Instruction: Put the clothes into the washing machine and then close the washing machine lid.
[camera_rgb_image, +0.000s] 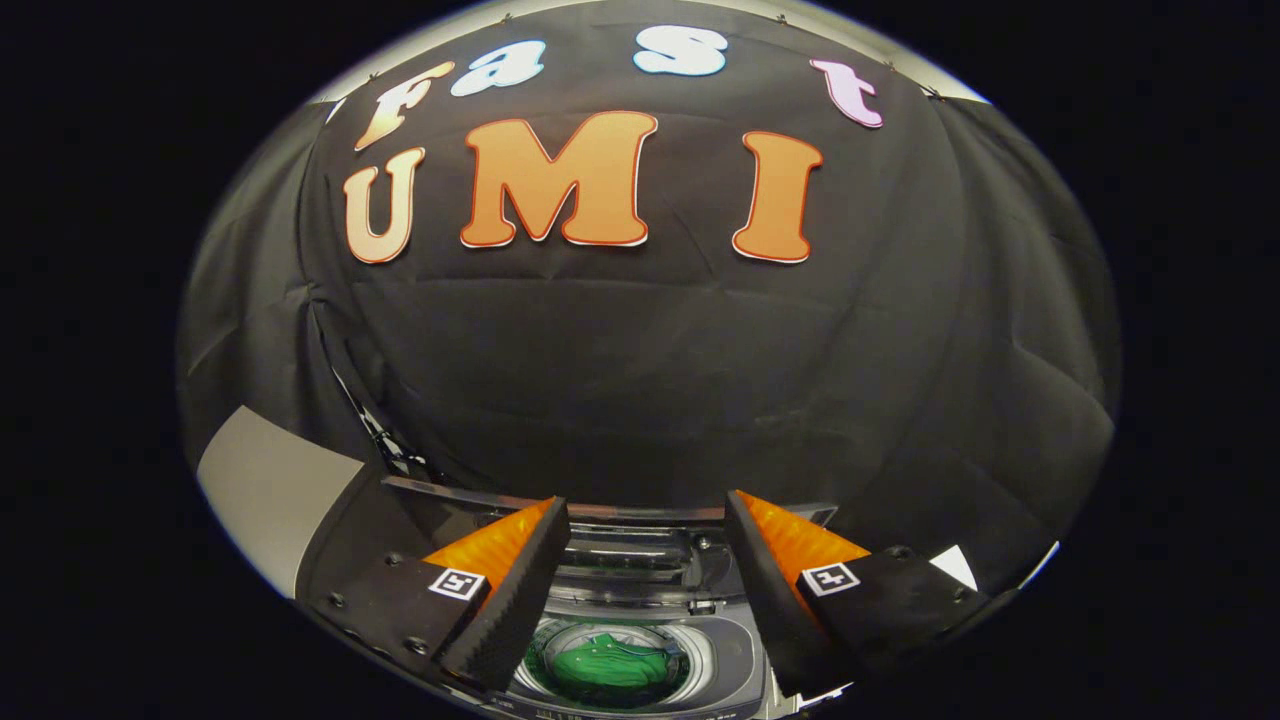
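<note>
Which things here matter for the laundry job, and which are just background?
Job:
- green garment, lying in the drum
- washing machine, lid raised behind the fingers
- gripper, fingers apart, holding nothing

Background:
- black cloth wall
- grey panel beside the machine

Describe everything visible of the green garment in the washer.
The green garment lies crumpled in the round drum of the washing machine, seen from above between the spread fingers of the hand-held gripper. It looks like soft cloth, bunched into folds, with what may be a collar near its top. It rests on the drum's floor and nothing grips it; the fingers are open, above and apart from it. The lid stands open behind the drum.
</note>
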